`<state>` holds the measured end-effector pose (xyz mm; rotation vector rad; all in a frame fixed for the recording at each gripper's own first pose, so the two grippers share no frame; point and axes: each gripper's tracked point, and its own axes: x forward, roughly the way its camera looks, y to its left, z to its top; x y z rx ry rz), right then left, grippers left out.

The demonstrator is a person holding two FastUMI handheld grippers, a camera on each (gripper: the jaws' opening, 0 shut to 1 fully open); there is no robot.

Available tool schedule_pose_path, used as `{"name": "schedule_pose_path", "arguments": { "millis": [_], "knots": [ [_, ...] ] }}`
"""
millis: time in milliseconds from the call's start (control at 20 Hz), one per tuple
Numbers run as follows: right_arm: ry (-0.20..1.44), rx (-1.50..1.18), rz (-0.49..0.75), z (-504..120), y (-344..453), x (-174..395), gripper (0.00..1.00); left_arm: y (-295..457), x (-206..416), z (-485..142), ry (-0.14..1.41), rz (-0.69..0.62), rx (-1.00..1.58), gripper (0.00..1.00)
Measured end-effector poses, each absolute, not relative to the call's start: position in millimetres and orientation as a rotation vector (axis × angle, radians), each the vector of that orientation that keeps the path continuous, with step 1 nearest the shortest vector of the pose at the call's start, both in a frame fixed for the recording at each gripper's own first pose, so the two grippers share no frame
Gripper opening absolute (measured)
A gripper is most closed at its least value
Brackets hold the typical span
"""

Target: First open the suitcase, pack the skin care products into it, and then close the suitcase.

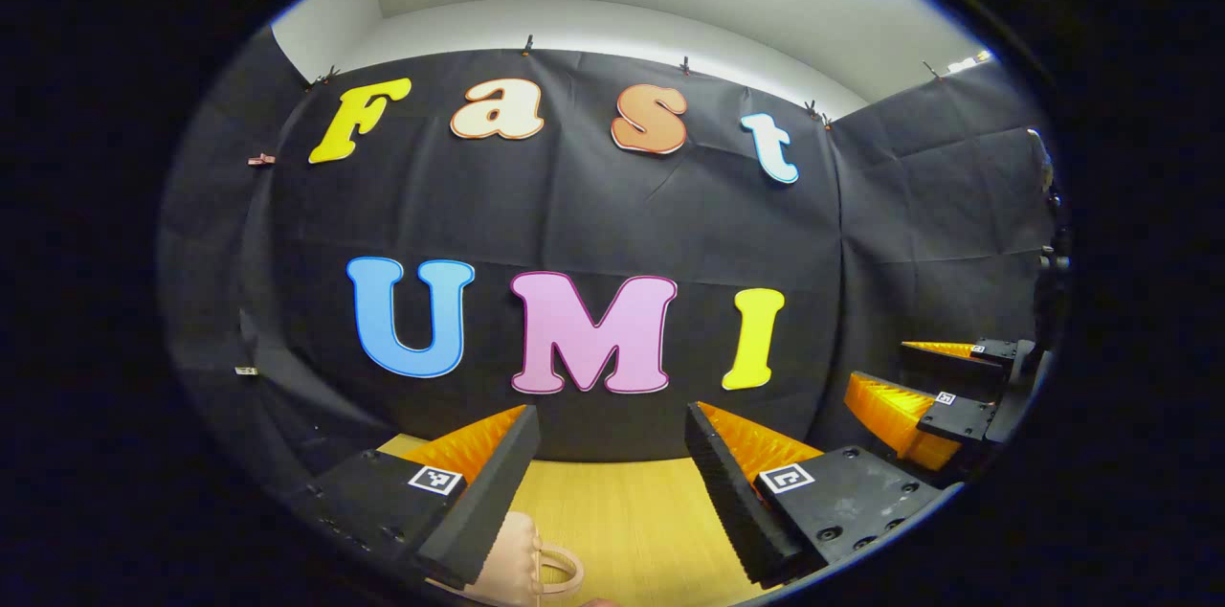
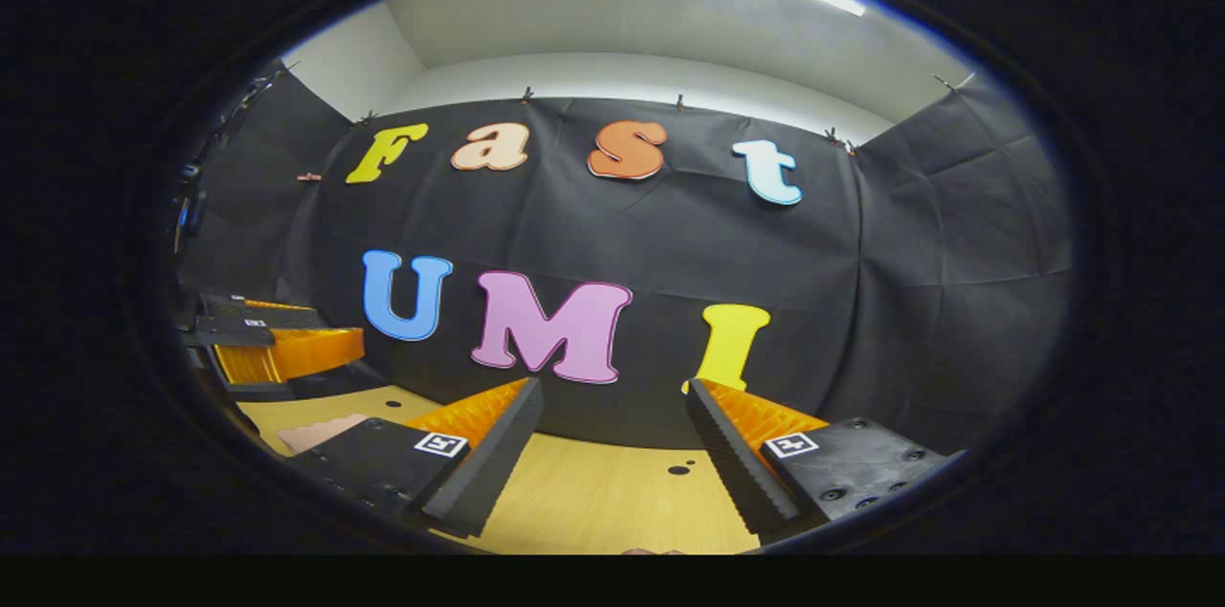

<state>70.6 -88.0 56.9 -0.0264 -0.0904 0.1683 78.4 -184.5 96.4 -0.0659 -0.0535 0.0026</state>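
left gripper [image 1: 612, 483] spread, holding nothing, above wooden table [image 1: 622, 502] | pink suitcase [image 1: 522, 564] with handle at left view's bottom edge, lid state not visible; skin care products not made out, so progress could not be judged | right gripper [image 2: 612, 454] spread, holding nothing | legible labels: none on task items

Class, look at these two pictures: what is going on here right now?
A person holds two tongs level above a wooden table, both aimed at the booth's black wall. The left tongs and right tongs are open and hold nothing. A pink suitcase with a handle lies at the table's near edge below the left tongs; whether it is open or shut cannot be told.
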Motion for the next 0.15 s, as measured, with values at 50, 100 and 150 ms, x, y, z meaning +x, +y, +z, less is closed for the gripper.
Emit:
{"name": "schedule_pose_path", "arguments": {
  "millis": [50, 100, 150],
  "knots": [
    [-0.087, -0.027, 0.171, 56.0, -89.2, 74.3, 0.96, -171.4, 77.8, 94.4, -0.050, 0.027, -0.067, 0.97],
    [-0.079, -0.024, 0.180, 53.4, -88.0, 77.3, 0.96, -165.8, 75.6, 93.5, -0.050, 0.046, -0.069, 0.96],
    [-0.076, -0.023, 0.195, 52.9, -83.8, 78.9, 0.96, -160.8, 72.9, 93.1, -0.048, 0.064, -0.073, 0.97]
  ]
}}
